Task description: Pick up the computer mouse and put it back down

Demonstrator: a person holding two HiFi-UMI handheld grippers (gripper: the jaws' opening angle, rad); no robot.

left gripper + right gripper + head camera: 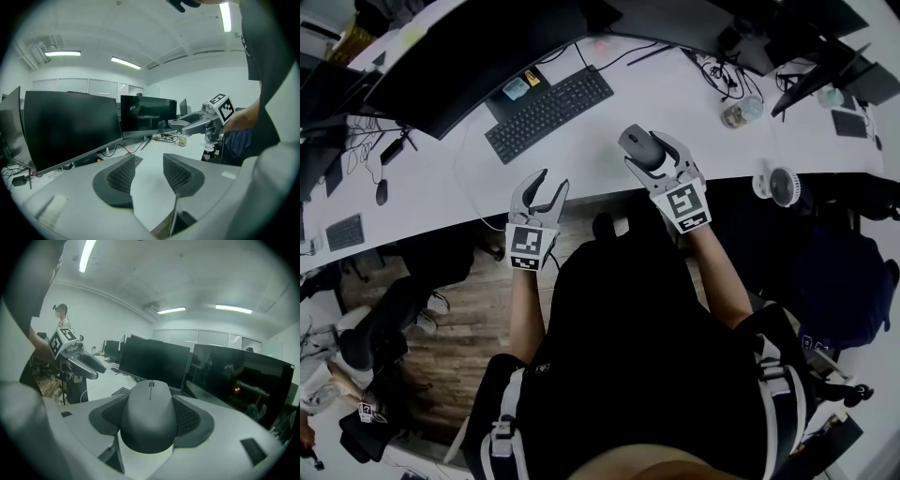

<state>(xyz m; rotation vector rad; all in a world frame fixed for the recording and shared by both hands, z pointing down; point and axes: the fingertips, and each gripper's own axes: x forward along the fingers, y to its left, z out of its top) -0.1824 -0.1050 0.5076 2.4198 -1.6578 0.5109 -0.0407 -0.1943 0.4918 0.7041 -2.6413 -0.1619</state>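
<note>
White desk (pixel 581 155) before me: black keyboard (pixel 548 111) in front of dark monitors (pixel 469 56), glass jar (pixel 741 112) and cable tangle (pixel 717 75) at right.

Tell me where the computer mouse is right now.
In the head view, right of centre: the computer mouse sits gripped between the right tongs, over the white desk near its front edge, right of the keyboard.

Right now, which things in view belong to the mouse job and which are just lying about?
In the job: computer mouse, clamped in the right gripper jaws; the desk below it.
Lying about: keyboard, monitor, small fan; left gripper, jaws open and empty.
</note>
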